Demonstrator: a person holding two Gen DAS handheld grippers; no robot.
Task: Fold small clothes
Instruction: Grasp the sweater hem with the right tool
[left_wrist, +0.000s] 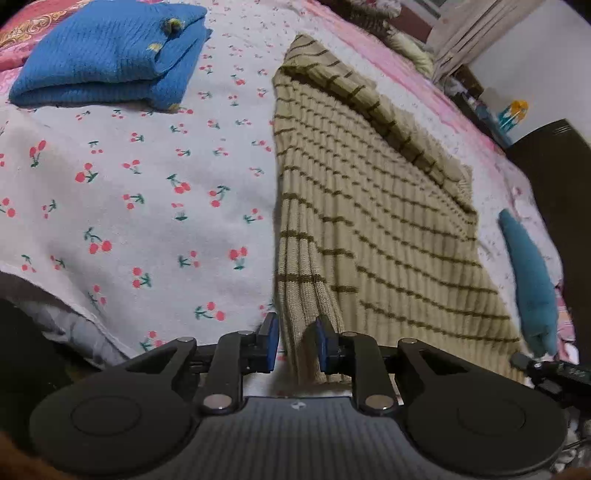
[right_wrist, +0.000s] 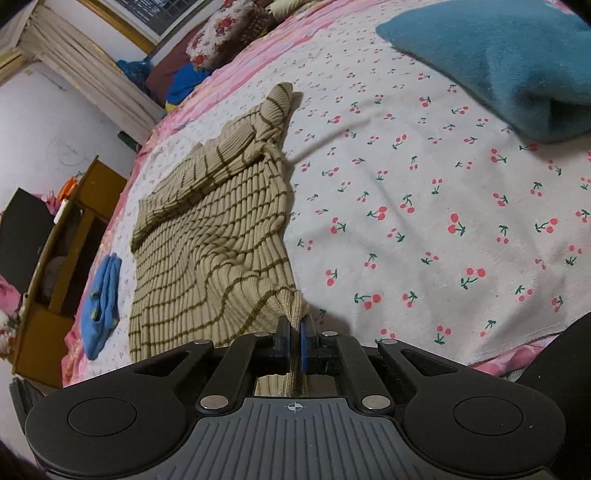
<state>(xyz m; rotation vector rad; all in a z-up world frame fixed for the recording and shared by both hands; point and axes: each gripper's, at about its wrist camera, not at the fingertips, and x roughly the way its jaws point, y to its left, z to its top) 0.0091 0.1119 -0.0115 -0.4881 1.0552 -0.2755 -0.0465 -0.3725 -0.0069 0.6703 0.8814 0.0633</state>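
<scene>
A beige knit sweater with thin brown stripes (left_wrist: 369, 221) lies spread on the cherry-print bedsheet (left_wrist: 147, 206). One sleeve is folded across its upper part. My left gripper (left_wrist: 297, 336) is at the sweater's near left hem corner. The knit runs between its blue pads (left_wrist: 272, 334). It lies against the right pad, while a thin sliver of sheet shows beside the left one. In the right wrist view my right gripper (right_wrist: 294, 341) is shut on the other hem corner of the sweater (right_wrist: 207, 240), and the knit is bunched and raised there.
A folded blue knit (left_wrist: 110, 55) lies at the far left of the bed. A teal garment (left_wrist: 532, 273) sits to the right of the sweater and appears again as a folded teal garment (right_wrist: 498, 62). A wooden cabinet (right_wrist: 66, 236) stands beside the bed. Pillows (right_wrist: 229, 37) lie at the head.
</scene>
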